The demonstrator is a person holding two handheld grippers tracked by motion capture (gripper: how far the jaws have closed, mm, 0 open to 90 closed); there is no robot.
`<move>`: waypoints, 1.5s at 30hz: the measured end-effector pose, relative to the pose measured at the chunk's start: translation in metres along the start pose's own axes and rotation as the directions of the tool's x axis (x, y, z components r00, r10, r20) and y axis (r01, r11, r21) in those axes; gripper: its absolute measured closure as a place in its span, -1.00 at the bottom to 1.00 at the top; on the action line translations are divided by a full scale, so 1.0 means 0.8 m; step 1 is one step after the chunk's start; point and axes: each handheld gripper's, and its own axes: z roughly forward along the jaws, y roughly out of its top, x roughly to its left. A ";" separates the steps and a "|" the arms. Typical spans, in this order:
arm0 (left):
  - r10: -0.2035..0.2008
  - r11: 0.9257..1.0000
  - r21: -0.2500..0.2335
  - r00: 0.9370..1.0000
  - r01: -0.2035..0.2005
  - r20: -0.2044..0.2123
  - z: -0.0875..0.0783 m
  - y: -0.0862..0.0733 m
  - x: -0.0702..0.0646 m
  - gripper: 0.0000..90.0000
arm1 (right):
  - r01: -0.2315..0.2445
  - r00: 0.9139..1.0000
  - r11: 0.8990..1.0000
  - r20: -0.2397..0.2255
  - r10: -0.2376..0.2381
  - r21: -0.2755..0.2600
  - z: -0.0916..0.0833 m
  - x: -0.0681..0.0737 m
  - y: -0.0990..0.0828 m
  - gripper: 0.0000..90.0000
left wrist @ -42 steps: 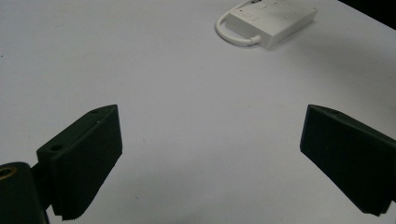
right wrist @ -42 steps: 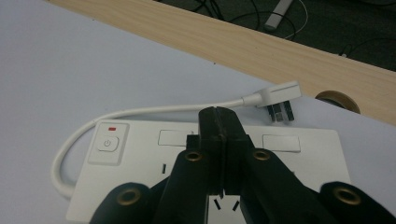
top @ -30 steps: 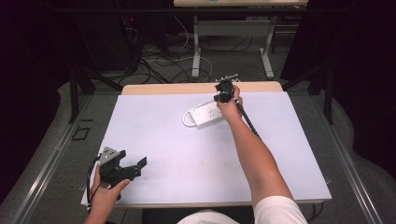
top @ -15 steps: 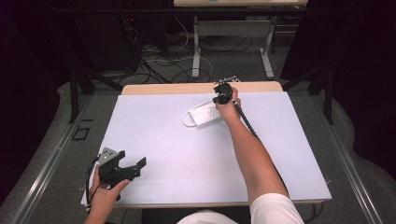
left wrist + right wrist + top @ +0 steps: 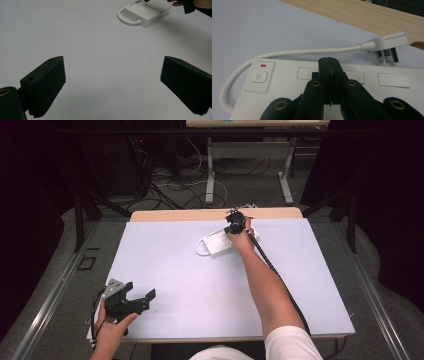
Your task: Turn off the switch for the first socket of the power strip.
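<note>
A white power strip (image 5: 220, 243) lies toward the far middle of the counter (image 5: 190, 285), near the wooden strip along its far edge. Its cord (image 5: 294, 52) loops out from the switch end, runs along the far side and ends in a plug (image 5: 387, 46) lying on the counter just beyond the strip. In the right gripper view the strip's switch (image 5: 259, 76) sits at the left end with a small red mark above it, and a row of covered sockets runs to the right.

The right gripper (image 5: 234, 223) is held over the strip's far end, its fingers (image 5: 323, 72) pressed flat together with nothing between them; their tips are over the strip's top face between two sockets, and whether they touch it cannot be told.

The left gripper (image 5: 137, 300) rests at the near left corner of the counter, well apart from the strip. Its fingers (image 5: 46, 85) stand wide open over bare counter, holding nothing.
</note>
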 end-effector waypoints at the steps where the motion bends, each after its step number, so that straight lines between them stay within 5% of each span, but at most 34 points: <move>1: 0.001 1.000 0.000 1.000 -0.001 0.000 0.000 0.000 0.000 -0.87 | 0.000 1.000 1.000 0.001 0.000 0.002 0.000 0.001 0.000 1.00; 24: 0.002 1.000 0.001 1.000 -0.002 0.002 -0.001 -0.001 0.000 -0.87 | -0.031 1.000 1.000 -0.007 0.031 -0.001 0.006 0.002 -0.002 1.00; 45: -0.002 1.000 0.001 1.000 0.002 0.000 -0.001 -0.001 -0.001 -0.87 | -0.011 1.000 1.000 0.002 0.011 -0.008 0.009 0.005 -0.004 1.00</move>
